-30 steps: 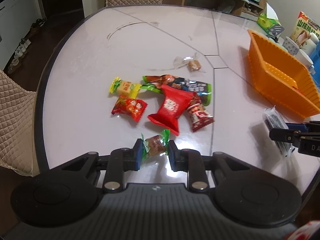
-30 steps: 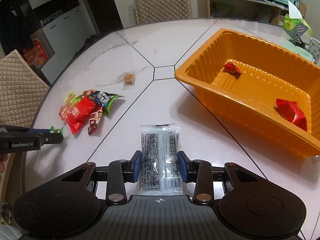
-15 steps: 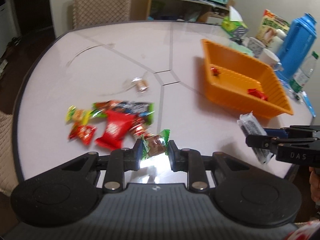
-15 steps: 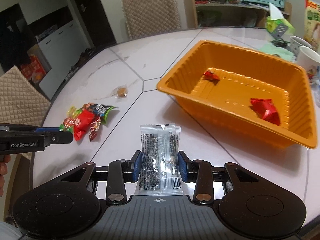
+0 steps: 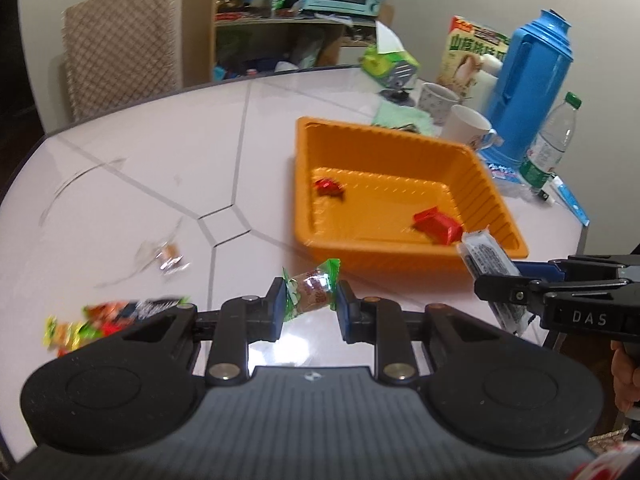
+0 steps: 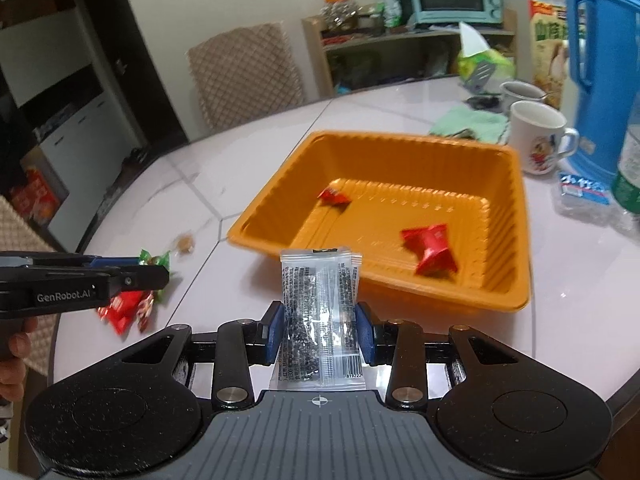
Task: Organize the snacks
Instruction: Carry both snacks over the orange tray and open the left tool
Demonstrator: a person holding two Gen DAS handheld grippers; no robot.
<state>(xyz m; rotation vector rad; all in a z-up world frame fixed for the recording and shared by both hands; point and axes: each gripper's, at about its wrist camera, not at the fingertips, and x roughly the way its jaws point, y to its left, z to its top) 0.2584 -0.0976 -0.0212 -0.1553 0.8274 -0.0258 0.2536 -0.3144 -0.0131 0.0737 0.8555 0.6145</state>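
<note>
"DAS" is printed on the right gripper (image 5: 494, 280), and "GenRobot.AI" on the left gripper (image 6: 160, 274) beside the orange tray (image 6: 520, 216).

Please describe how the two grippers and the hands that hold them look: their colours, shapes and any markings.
Both grippers are black with a ribbed grey body, two round discs and silver rivets; the finger pads are blue. The left gripper reads "GenRobot.AI" in white on its side, seen from the right wrist; the right gripper reads "DAS", seen from the left wrist. Only bare fingers of the left hand and right hand show; no sleeves or cables are visible.
</note>
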